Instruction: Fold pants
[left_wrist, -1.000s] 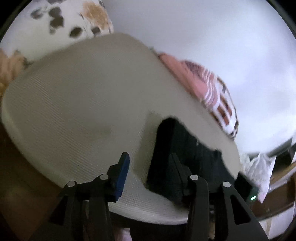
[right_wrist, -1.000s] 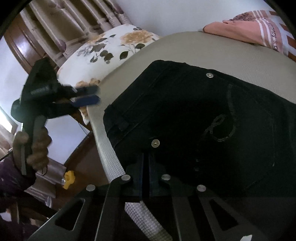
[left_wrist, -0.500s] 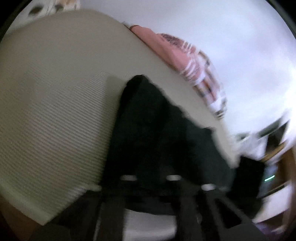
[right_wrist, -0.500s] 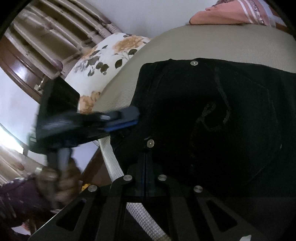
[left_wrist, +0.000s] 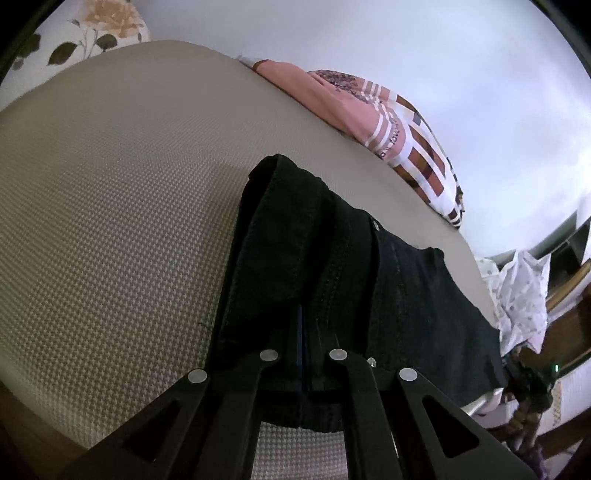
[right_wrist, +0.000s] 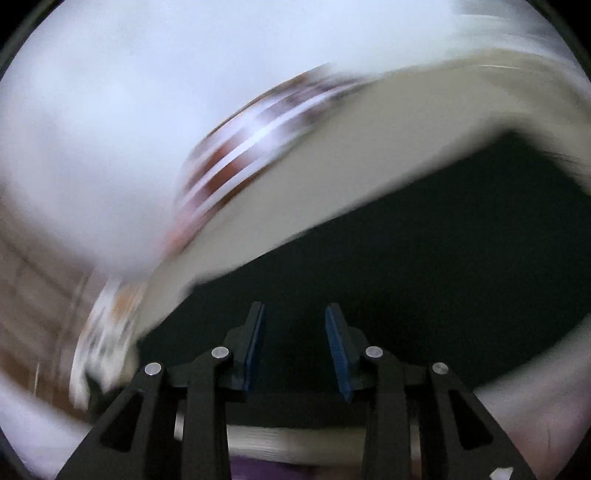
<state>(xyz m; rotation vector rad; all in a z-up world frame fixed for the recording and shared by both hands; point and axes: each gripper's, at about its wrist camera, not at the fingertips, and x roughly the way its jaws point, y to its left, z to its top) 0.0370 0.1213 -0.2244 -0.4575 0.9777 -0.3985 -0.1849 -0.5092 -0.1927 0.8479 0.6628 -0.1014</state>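
Note:
Black pants lie bunched on a beige textured bed cover. My left gripper is shut on the near edge of the pants, its blue pads pressed together on the fabric. In the blurred right wrist view the pants fill the lower right. My right gripper is open just above them, with nothing between its blue pads.
A pink and striped folded blanket lies at the far side of the bed, and shows blurred in the right wrist view. A floral pillow sits at the far left. A white patterned bag and wooden furniture stand beyond the bed's right edge.
My left gripper moved right onto the pants and shut on their edge. My right gripper let go of the pants, opened, and is swinging fast, blurring its view.

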